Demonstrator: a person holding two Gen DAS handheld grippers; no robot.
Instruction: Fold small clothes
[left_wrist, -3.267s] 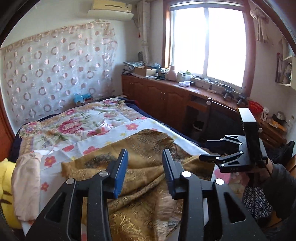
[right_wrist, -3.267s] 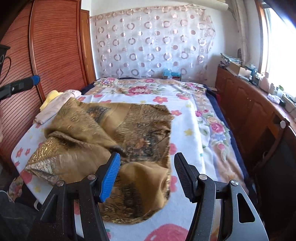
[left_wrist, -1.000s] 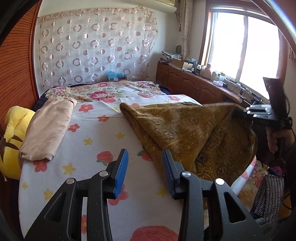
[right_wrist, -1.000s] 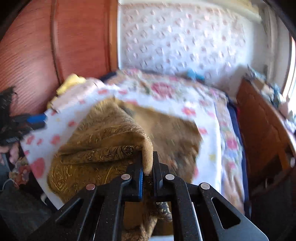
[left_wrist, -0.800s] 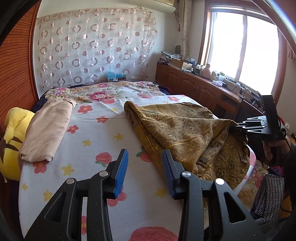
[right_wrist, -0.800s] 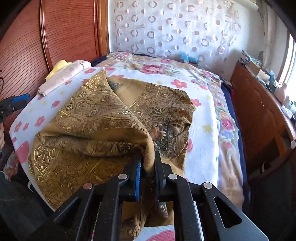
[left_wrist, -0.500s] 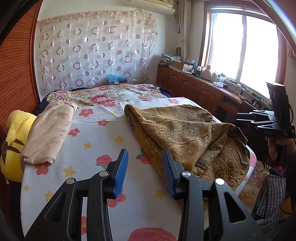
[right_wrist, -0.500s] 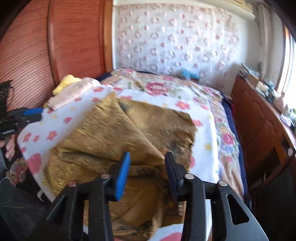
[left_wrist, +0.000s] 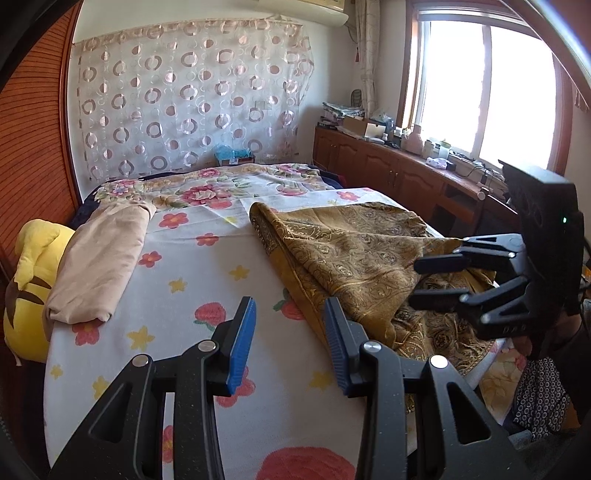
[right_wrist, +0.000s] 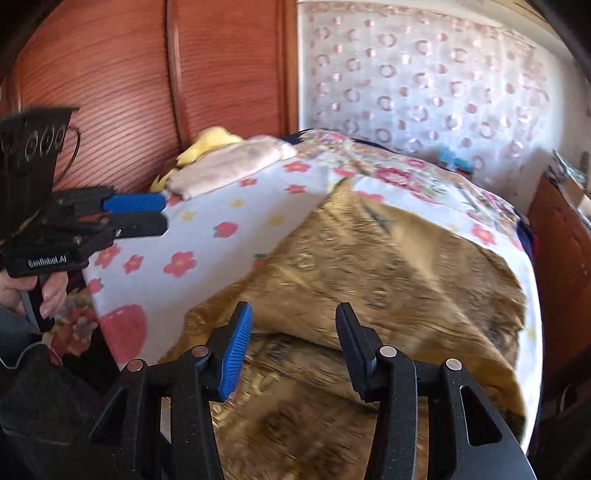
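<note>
A gold-brown patterned cloth lies rumpled on the right half of the flowered bed sheet, folded over on itself; it fills the middle of the right wrist view. My left gripper is open and empty above the sheet, just left of the cloth's edge. My right gripper is open and empty over the cloth's near edge; in the left wrist view its fingers reach in from the right beside the cloth.
A folded beige garment and a yellow plush toy lie at the bed's left side by the wooden wardrobe. A wooden counter with clutter runs under the window on the right.
My right gripper lifted the cloth's corner, carried it across, then opened and let it drop. The cloth now lies folded over. My left gripper stayed open and barely moved.
</note>
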